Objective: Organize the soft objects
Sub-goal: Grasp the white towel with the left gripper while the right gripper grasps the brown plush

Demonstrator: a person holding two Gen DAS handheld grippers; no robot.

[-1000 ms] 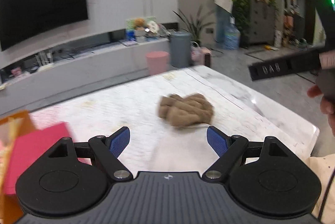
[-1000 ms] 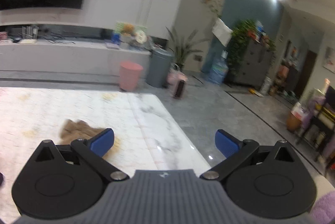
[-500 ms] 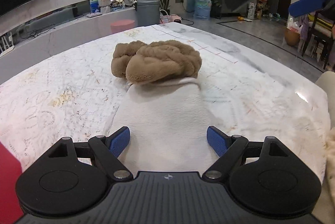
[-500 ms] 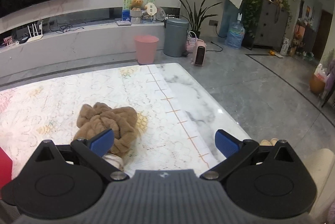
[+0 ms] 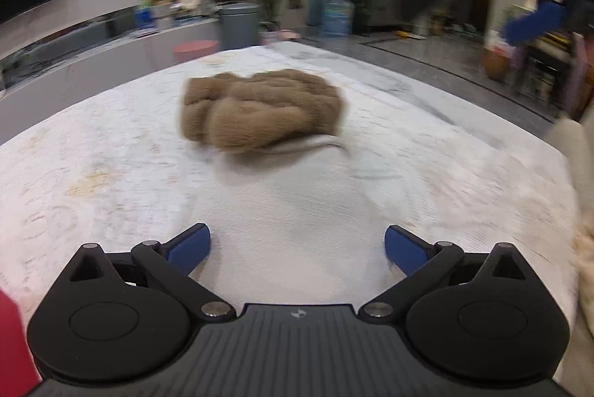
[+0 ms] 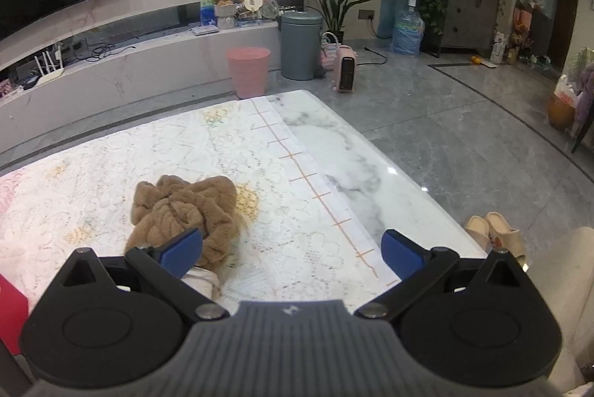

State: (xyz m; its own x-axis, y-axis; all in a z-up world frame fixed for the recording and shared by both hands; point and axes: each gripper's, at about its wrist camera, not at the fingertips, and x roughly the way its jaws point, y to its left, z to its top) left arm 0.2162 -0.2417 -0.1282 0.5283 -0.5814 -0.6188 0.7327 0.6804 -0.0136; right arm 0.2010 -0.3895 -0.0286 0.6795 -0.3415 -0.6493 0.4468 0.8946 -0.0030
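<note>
A fluffy brown soft garment point(image 5: 260, 111) lies bunched on the table, with a white cloth part point(image 5: 297, 207) spreading from it toward me. My left gripper point(image 5: 297, 248) is open and empty, low over the white cloth, short of the brown bunch. In the right wrist view the same brown bunch point(image 6: 185, 207) sits at lower left, partly behind the left finger. My right gripper point(image 6: 291, 250) is open and empty, above the table and to the right of the bunch. It also shows blurred at upper right in the left wrist view point(image 5: 534, 22).
The table carries a white lace cloth point(image 6: 111, 174) with a bare marble strip point(image 6: 352, 156) along its right edge. A red object point(image 6: 11, 308) sits at the left edge. A cream cushion point(image 5: 579, 211) lies right. Slippers point(image 6: 493, 230), bins and a heater stand on the floor.
My left gripper has swung from the red object toward the brown bunch and come low over the white cloth. My right gripper has tilted down toward the table. Both stay open.
</note>
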